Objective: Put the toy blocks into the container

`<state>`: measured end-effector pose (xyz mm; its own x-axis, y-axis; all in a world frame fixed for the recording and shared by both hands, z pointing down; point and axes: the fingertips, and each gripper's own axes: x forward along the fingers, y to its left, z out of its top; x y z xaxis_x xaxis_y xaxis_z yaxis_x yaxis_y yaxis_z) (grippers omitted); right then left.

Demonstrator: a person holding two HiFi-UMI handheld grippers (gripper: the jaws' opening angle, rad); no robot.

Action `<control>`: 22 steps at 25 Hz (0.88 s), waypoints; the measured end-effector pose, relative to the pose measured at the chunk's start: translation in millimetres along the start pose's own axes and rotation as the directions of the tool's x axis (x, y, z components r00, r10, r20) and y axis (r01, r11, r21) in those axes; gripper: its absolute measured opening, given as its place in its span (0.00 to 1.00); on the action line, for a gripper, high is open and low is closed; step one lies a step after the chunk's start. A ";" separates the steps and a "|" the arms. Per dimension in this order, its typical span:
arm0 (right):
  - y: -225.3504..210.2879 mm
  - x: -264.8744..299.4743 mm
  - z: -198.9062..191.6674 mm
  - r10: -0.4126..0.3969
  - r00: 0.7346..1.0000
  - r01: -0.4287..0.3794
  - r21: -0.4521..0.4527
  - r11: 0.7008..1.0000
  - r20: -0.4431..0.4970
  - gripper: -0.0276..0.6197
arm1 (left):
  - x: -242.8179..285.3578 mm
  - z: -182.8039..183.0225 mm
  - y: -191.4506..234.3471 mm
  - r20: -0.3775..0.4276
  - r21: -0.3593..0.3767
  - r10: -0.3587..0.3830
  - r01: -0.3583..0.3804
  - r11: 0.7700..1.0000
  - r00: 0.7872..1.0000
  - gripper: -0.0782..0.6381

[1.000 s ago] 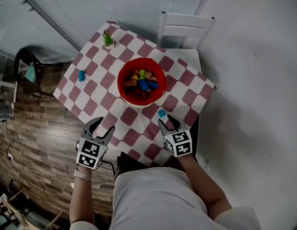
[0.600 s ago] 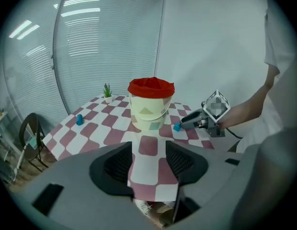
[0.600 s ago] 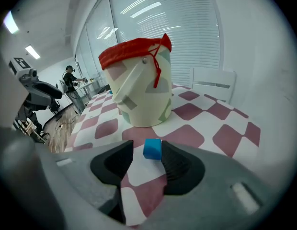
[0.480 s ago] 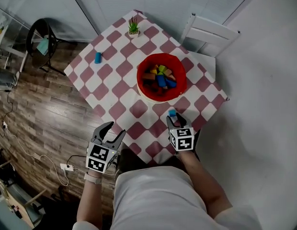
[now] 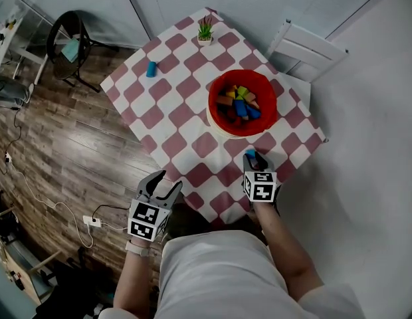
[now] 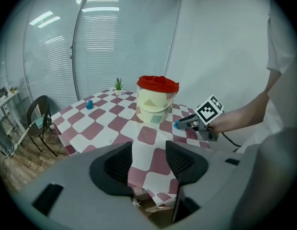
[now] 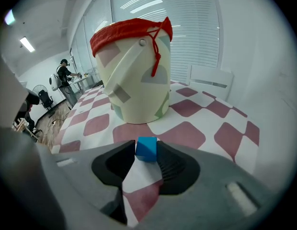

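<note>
Right gripper (image 5: 254, 158) has closed around blue block (image 7: 147, 149)

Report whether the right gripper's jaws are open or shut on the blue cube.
Shut: the jaws of the right gripper press both sides of the blue cube.

Cover: the counter cloth (image 5: 193, 121) is lying matt and soft, its red and white checks draping over the edges.
Container: the bucket (image 7: 139, 75) is showing a smooth cream wall, plastic by its look, with a faint sheen; a red cloth band (image 7: 129, 30) is bunching in folds round its rim.
Block: the blue block (image 7: 147, 148) is looking smooth and matt.
Tools: the left gripper (image 6: 148, 150) and right gripper (image 7: 146, 153) are showing matt grey plastic-like shells, with dark ribbed pads lining the jaws.
Floor: the floor (image 5: 53, 158) is showing brown wood-grain planks with a low sheen.
Seat: the white chair (image 5: 306, 45) is looking smooth and painted.
</note>
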<state>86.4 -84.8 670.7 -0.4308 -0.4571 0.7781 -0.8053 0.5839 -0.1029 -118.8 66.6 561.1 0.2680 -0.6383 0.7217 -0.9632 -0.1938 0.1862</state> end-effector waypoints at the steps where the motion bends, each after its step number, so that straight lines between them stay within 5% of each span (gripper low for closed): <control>1: 0.1 0.4 -0.3 -0.003 1.000 0.003 0.002 1.000 0.001 0.26 | -0.9 0.0 1.9 0.003 0.000 0.000 0.000 1.000 1.000 0.41; 22: 16.3 -73.9 48.0 -0.035 0.986 0.022 0.080 0.997 0.161 0.25 | 17.6 43.1 -0.6 0.058 0.153 -0.168 0.157 0.976 0.984 0.41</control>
<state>85.5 -73.7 581.8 -0.4621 -0.5791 0.6716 -0.8447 0.5180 -0.1346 -112.6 23.4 545.0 0.4266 -0.6390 0.6401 -0.8943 -0.4036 0.1932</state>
